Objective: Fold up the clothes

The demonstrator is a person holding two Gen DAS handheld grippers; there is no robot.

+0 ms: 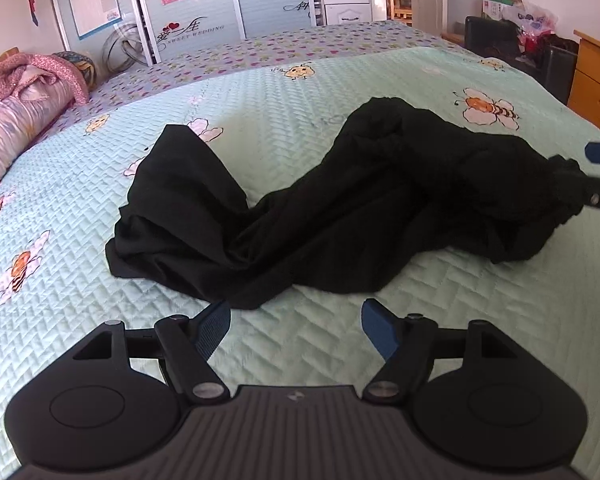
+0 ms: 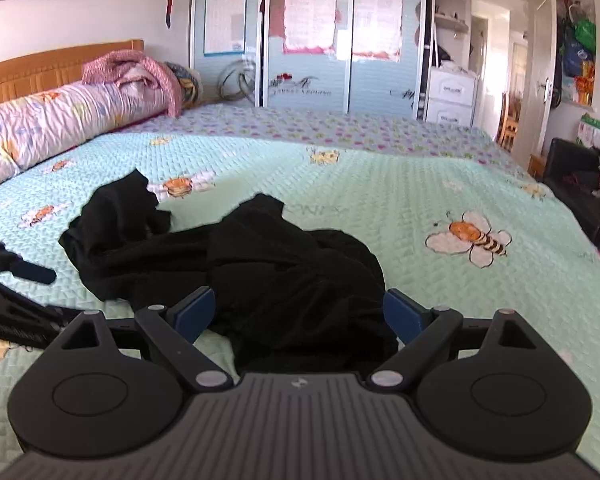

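Observation:
A black garment (image 1: 340, 208) lies crumpled in a long heap on the pale green quilt with bee prints (image 1: 340, 344). My left gripper (image 1: 296, 316) is open just short of the heap's near edge, with only quilt between its fingers. At the right edge of the left wrist view, my right gripper (image 1: 596, 172) stands at the garment's gathered end. In the right wrist view that gripper (image 2: 300, 312) is open, and a bunched part of the black garment (image 2: 292, 280) lies between its blue pads (image 2: 198, 312) without being pinched. My left gripper (image 2: 52, 292) shows at the left edge there.
A rolled floral duvet (image 2: 60, 128) and a pink cloth (image 2: 140, 68) lie along the wooden headboard (image 2: 40, 68). Sliding wardrobe doors (image 2: 308, 40) stand behind the bed. A wooden dresser (image 1: 596, 76) and a black chair (image 1: 496, 40) stand past the bed's right side.

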